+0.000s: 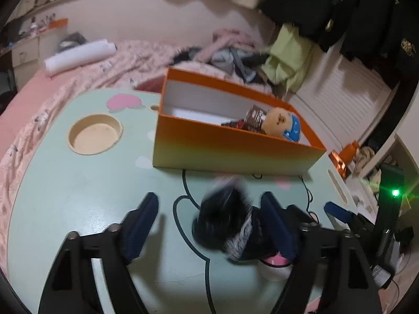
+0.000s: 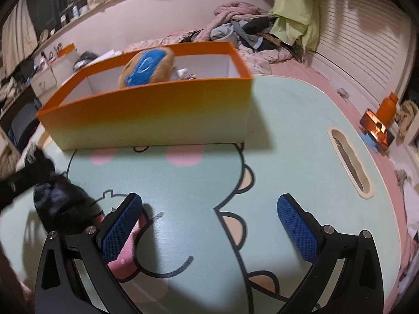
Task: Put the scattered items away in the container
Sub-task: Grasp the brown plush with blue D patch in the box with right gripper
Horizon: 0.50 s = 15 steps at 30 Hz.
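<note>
An orange box (image 1: pixel 230 146) stands on the mint-green table (image 1: pixel 78 188); it also shows in the right wrist view (image 2: pixel 146 112). Inside lie a tan plush toy with a blue patch (image 1: pixel 281 125) (image 2: pixel 149 66) and dark snack packets (image 1: pixel 255 117). A black furry item with grey trim (image 1: pixel 225 225) lies on the table between my left gripper's fingers, against the right finger (image 1: pixel 277 227). My left gripper (image 1: pixel 209 225) is open around it. A pink-and-white item (image 1: pixel 275 264) lies under it. My right gripper (image 2: pixel 209 230) is open and empty; the furry item (image 2: pixel 57 206) and pink item (image 2: pixel 125 251) sit by its left finger.
The table has a round cup recess (image 1: pixel 94 134) at left and a slot handle (image 2: pixel 349 162) at right. It stands on a bed with a pink quilt (image 1: pixel 78 78), a paper roll (image 1: pixel 78 56) and a pile of clothes (image 2: pixel 251 31). An orange bottle (image 2: pixel 387 110) stands far right.
</note>
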### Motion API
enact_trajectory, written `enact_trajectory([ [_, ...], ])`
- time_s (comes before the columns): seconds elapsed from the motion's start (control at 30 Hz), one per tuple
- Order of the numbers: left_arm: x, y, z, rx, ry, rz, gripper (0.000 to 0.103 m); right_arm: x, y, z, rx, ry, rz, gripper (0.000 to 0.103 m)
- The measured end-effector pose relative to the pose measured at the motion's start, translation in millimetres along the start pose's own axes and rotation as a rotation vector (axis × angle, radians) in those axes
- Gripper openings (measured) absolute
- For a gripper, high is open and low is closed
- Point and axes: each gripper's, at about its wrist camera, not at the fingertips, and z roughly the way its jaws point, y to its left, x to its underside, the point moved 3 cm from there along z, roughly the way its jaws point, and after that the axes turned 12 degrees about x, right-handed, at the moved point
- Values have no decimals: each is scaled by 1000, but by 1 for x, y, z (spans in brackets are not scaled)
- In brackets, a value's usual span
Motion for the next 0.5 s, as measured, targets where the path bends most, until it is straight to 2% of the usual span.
enact_trajectory([
  [0.03, 2, -3, -4, 16, -21, 10, 86, -1, -6, -1, -5, -7, 26, 103],
  [0.07, 3, -7, -8, 28, -35, 23, 95, -2, -13, -4, -2, -20, 52, 103],
  [0.13, 6, -10, -18, 19, -65, 53, 101, -5, -25, -12, -10, -57, 88, 102],
  [0.23, 12, -12, -27, -23, -107, 74, 103, -21, -37, -34, -80, -135, 146, 88],
  [0.3, 16, -14, -24, 1, -87, 70, 103, -41, -38, -47, -131, -169, 152, 81],
  [0.4, 21, -17, -11, -6, -28, 77, 103, -76, -14, -54, -217, -160, 65, 77],
  [0.5, 25, -17, -2, -19, 4, 74, 103, -96, 6, -46, -224, -135, 15, 77],
])
